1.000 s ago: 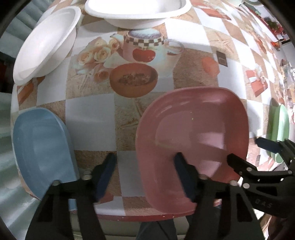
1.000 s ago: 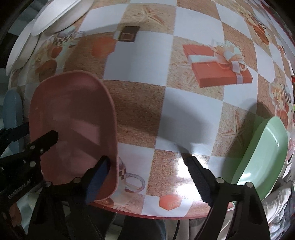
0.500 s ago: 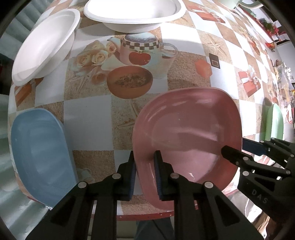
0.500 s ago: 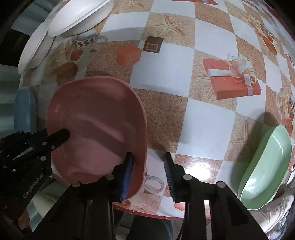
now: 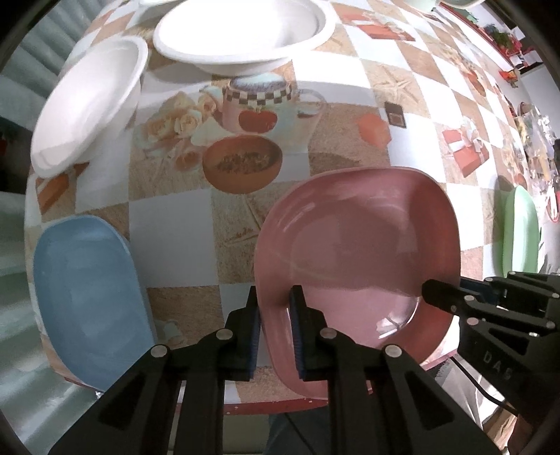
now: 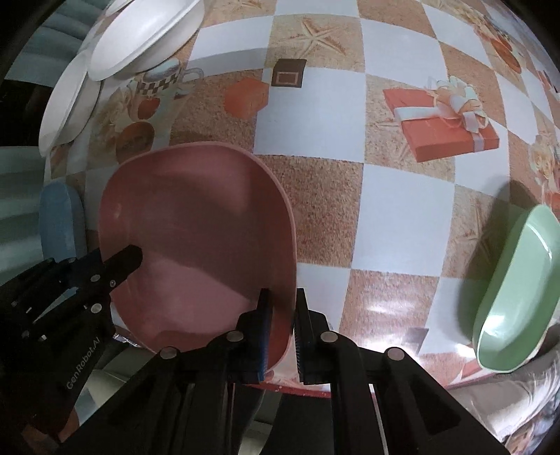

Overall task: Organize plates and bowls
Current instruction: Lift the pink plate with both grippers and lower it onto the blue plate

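Since a second ago both sets of fingers have closed onto the pink plate (image 5: 353, 245), and its near edge now sits lifted off the desk (image 5: 175, 224). The left gripper (image 5: 274, 308) pinches the plate's left rim; the right gripper (image 6: 282, 315) pinches the opposite rim. A blue plate (image 5: 84, 297) lies at the desk's left edge, a green plate (image 6: 514, 290) to the right, and two white bowls (image 5: 241, 31) sit at the far side.
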`<control>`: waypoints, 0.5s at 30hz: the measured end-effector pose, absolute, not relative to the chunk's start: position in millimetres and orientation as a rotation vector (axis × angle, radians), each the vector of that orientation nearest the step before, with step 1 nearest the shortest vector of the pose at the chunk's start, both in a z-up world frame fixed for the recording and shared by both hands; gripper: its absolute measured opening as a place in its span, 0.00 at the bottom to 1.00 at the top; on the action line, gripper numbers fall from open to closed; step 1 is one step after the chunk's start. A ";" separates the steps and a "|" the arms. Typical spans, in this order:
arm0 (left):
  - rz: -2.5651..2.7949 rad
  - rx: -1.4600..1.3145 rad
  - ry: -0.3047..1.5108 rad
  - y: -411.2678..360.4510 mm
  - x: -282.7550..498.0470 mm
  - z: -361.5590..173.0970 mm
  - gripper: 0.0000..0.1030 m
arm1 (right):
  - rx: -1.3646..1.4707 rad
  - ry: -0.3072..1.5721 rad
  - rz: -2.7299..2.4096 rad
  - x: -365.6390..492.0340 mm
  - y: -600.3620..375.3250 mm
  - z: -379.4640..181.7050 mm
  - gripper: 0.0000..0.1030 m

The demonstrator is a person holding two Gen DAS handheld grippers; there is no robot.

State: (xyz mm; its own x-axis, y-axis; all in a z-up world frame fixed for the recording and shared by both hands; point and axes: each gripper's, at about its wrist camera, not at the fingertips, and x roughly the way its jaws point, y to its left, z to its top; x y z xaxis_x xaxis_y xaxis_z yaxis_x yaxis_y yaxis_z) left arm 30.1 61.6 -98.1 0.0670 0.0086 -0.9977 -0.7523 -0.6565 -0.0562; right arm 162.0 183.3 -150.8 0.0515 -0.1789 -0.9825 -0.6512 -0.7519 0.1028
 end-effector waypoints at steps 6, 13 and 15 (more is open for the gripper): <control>1.663 -1.728 0.712 64.6 25.4 -73.4 0.16 | -1.944 0.810 1.779 151.7 186.3 -129.9 0.13; 1.678 -1.670 0.714 64.1 27.0 -45.3 0.16 | -1.921 0.792 1.810 152.1 191.8 -106.3 0.13; 1.678 -1.665 0.709 62.5 28.2 -40.6 0.16 | -1.922 0.801 1.810 156.5 188.3 -100.6 0.13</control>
